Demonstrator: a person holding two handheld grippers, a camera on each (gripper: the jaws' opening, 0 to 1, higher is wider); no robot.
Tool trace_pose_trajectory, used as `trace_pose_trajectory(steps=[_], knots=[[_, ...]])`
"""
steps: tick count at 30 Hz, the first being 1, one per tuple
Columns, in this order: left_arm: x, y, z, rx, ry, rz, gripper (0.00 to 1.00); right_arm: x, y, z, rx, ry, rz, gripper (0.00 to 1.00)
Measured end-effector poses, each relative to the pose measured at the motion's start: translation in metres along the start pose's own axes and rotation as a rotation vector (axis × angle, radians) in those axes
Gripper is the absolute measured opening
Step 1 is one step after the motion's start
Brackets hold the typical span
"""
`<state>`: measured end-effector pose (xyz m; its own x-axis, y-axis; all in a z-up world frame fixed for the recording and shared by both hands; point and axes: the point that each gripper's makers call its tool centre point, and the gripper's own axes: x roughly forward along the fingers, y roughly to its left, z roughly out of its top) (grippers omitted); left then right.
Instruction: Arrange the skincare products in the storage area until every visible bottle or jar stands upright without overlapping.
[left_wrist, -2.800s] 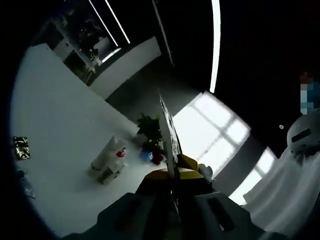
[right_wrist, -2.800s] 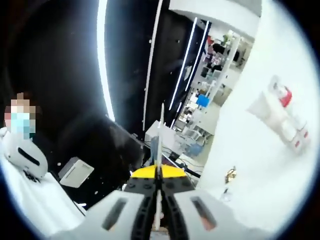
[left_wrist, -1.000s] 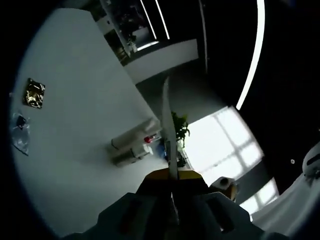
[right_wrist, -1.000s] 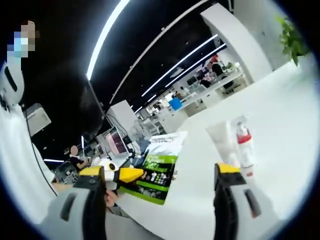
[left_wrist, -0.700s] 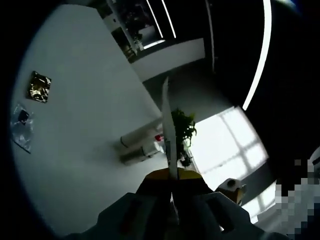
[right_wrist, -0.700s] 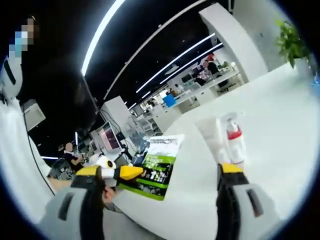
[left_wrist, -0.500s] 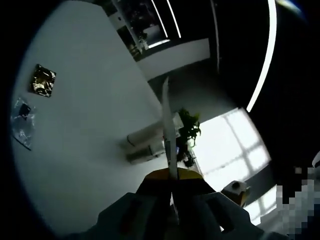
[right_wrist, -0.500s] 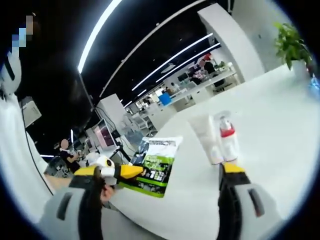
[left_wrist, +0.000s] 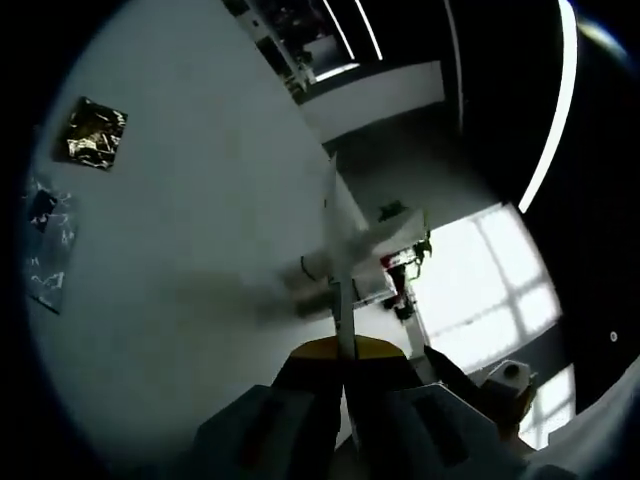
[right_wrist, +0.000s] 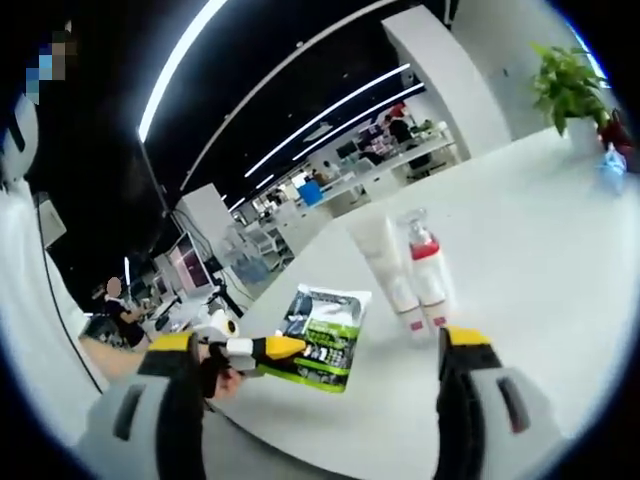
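Observation:
A white tube and a white spray bottle with a red collar lie side by side on the white table, caps pointing toward me. My right gripper is open, short of them, with nothing between its jaws. In the left gripper view the same pair of products is a blur just right of the jaw line. My left gripper is shut, its jaws pressed flat together and holding nothing. Its yellow tip enters the right gripper view from the left, held by a hand.
A green and white packet lies at the table's near edge, left of the products. A gold foil packet and a clear packet lie further off. A potted plant and a small blue object stand at the far edge.
My right gripper, shut 2.8 s ago, now stands open. Both cameras have swung toward the table. The products look nearer, and the left gripper view is now blurred.

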<state>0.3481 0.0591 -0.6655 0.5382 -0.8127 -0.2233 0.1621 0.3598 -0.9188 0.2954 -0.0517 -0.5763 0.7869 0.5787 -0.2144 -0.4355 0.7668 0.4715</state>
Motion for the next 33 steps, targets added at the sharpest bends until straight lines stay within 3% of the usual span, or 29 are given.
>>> trace_pose_trajectory(steps=[6,14,20,26,33], knots=[[0.01,0.023,0.0,-0.012,0.021,0.052,0.0,-0.004,-0.006,-0.002,0.011,-0.001,-0.027,1.0],[0.021,0.044,-0.005,-0.012,0.063,0.108,0.0,-0.006,-0.009,-0.004,0.018,-0.001,-0.044,1.0],[0.024,0.054,-0.007,-0.015,0.062,0.146,0.0,-0.006,-0.012,-0.005,0.024,-0.003,-0.051,0.99],[0.027,0.066,-0.011,0.056,0.096,0.23,0.02,-0.006,-0.012,-0.006,0.023,0.002,-0.051,0.99],[0.027,0.063,-0.006,0.225,0.11,0.295,0.06,-0.006,-0.012,-0.007,0.026,0.001,-0.053,0.99]])
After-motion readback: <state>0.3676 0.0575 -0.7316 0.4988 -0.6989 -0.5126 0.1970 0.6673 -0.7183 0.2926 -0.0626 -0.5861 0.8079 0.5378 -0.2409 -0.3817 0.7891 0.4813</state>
